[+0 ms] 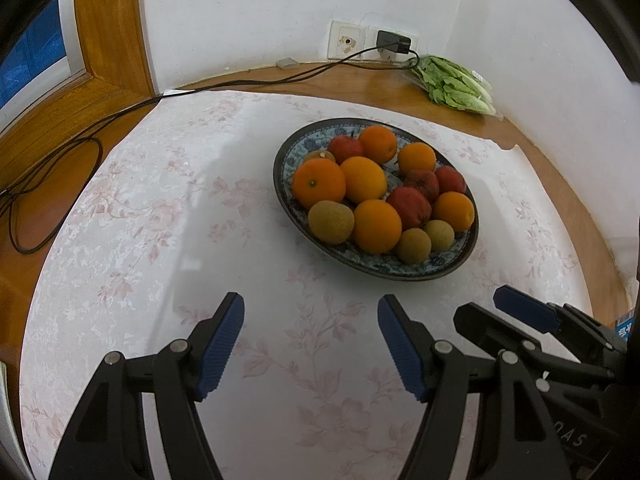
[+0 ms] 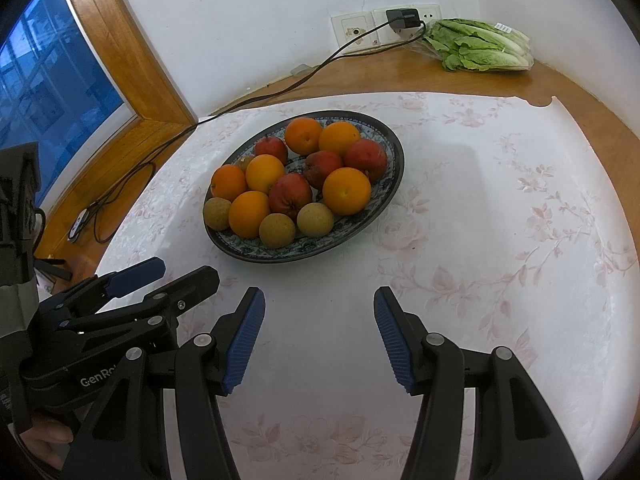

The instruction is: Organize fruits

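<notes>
A dark-rimmed patterned plate [image 1: 460, 268] [image 2: 394, 148] sits on the floral cloth, filled with several oranges [image 1: 319, 183] [image 2: 346, 191], red apples [image 1: 409, 206] [image 2: 290, 196] and brownish-yellow round fruits [image 1: 331, 222] [image 2: 277, 230]. My left gripper [image 1: 311, 340] is open and empty, over the cloth in front of the plate. My right gripper [image 2: 319, 338] is open and empty, also in front of the plate. In the left wrist view the right gripper [image 1: 520, 312] shows at the lower right. In the right wrist view the left gripper [image 2: 160, 276] shows at the lower left.
A bagged head of lettuce [image 1: 456, 84] [image 2: 480, 46] lies at the back right by the wall. A charger [image 1: 394, 42] [image 2: 404, 20] is plugged into the wall socket; its black cable [image 1: 60, 184] [image 2: 120, 200] runs left over the wooden table [image 1: 360, 80]. A window [image 2: 48, 92] is at the left.
</notes>
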The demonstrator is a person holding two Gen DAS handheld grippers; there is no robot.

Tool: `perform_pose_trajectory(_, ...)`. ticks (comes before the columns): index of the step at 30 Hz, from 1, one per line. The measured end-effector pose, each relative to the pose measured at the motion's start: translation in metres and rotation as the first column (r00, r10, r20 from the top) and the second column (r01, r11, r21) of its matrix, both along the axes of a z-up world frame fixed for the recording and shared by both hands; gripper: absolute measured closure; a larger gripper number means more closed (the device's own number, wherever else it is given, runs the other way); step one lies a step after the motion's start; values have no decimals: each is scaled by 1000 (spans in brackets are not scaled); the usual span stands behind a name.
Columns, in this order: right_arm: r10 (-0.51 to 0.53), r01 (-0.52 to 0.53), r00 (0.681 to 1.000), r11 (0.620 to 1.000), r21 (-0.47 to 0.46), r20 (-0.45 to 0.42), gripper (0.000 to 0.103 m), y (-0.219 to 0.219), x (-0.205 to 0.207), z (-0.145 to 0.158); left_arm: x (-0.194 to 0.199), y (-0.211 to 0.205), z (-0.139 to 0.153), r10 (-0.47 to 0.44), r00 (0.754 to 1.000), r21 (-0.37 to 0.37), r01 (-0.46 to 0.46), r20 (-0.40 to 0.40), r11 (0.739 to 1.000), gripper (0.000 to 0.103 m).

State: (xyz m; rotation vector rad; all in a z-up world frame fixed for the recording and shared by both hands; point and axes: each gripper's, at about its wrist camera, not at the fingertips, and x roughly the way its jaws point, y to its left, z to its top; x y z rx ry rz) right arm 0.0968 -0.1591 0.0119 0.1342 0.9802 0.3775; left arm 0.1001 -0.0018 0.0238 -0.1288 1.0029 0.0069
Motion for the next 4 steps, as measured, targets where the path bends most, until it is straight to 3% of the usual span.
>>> perform_pose_trajectory(4, -1, 1, 1000, 1000, -1, -3, 45, 1, 0, -2, 2, 1, -4, 2, 1000, -6, -2, -16, 1000, 30)
